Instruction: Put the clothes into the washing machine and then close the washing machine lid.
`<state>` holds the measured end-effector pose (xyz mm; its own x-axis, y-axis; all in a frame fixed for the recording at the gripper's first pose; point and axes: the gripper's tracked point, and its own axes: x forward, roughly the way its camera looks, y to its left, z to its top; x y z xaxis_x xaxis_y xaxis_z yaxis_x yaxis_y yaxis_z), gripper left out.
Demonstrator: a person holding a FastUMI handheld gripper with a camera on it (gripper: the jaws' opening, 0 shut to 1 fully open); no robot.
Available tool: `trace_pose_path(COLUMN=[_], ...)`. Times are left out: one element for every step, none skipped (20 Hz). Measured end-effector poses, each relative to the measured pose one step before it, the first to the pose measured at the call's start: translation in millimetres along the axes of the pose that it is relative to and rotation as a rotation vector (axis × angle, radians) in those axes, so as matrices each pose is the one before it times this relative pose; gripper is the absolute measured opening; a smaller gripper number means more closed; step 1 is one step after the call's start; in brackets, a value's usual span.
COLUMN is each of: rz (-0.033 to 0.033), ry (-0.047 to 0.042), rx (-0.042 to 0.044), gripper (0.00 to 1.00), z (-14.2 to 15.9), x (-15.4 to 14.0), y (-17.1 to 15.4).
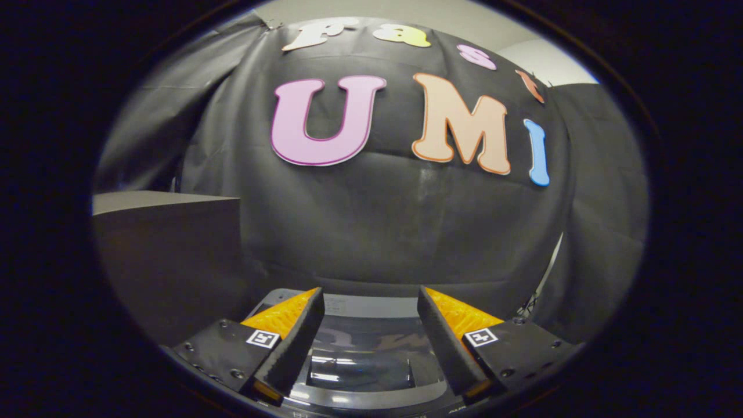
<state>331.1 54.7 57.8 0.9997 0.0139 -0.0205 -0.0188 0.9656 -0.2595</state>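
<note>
Black cloth wall point(377, 232) fills the bkgd, w/ a dark box point(168, 244) off to the gripper's left. Washing machine point(365, 354) sits below and between the fingers, glossy lid shut, long axis running away twd the wall. Gripper point(370, 302) held level, fingers spread apart, nothing held.

the hand-held two-finger gripper point(370, 302) points forward and level, its two wedge-shaped fingers point(290, 342) spread wide apart with an empty gap between them, pressing on nothing, each carrying a small square marker.
</note>
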Motion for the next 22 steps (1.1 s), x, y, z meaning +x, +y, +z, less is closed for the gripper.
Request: trace_pose_path(rz=[0.01258, 0.00657, 0.00634, 0.00567, 0.00052, 0.00088, -0.00254, -0.00125, -0.00264, -0.00378, -0.00834, -0.00672, -0.00206, 0.00024, 0.00167, 0.00334, 0.00390, 0.00527, 0.00976, 0.00503, 0.00344, -0.00116], ry=[-0.00367, 0.00091, 0.00008, 0.00012, -0.00016, 0.00040, 0.00094, 0.00255, 0.00426, 0.00472, 0.00594, 0.00687, 0.00669, 0.00249, 0.00013, -0.00038, 0.00223, -0.00126, 0.00263, -0.00322, 0.00163, -0.00278], rx=[-0.00300, -0.00093, 0.00388, 0.00695, 0.00569, 0.00738, 0.01144, 0.01278, 0.00993, 0.00316, 0.00056, 0.00013, 0.00031, 0.00197, 0.00425, 0.00424, 0.00344, 0.00317, 0.00763, 0.01288, 0.01582, 0.01632], gripper=[1.00, 1.00, 0.99, 0.99, 0.98, 0.98, 0.98, 0.98, 0.98, 0.98, 0.98, 0.98, 0.98, 0.98, 0.98, 0.98, 0.98, 0.98, 0.98, 0.98, 0.98, 0.98], z=[-0.50, 1.60, 2.88, 2.14, 1.32, 0.60, -0.79, -0.67, -0.32, -0.76, -2.11, -0.97, -1.03, -0.33, 1.01, 0.18, 0.30, 0.91, 0.56, 1.78, 2.01, 1.93], x=[-5.47, -3.67, -2.76, -4.88, -5.32, -5.37, -4.67, -5.23, -4.40, -6.11, -5.19, -6.55, -6.31, -6.24, -7.13, -6.99, -7.73, -8.51, -8.35, -7.64, -7.82, -8.31], y=[5.07, 3.24, 3.08, 2.69, 1.01, 1.12, 0.63, -0.21, 0.05, -0.71, -2.47, -3.37, -1.18, -1.48, -0.69, -0.45, -0.70, 0.49, 0.61, -0.55, -0.91, -1.14])
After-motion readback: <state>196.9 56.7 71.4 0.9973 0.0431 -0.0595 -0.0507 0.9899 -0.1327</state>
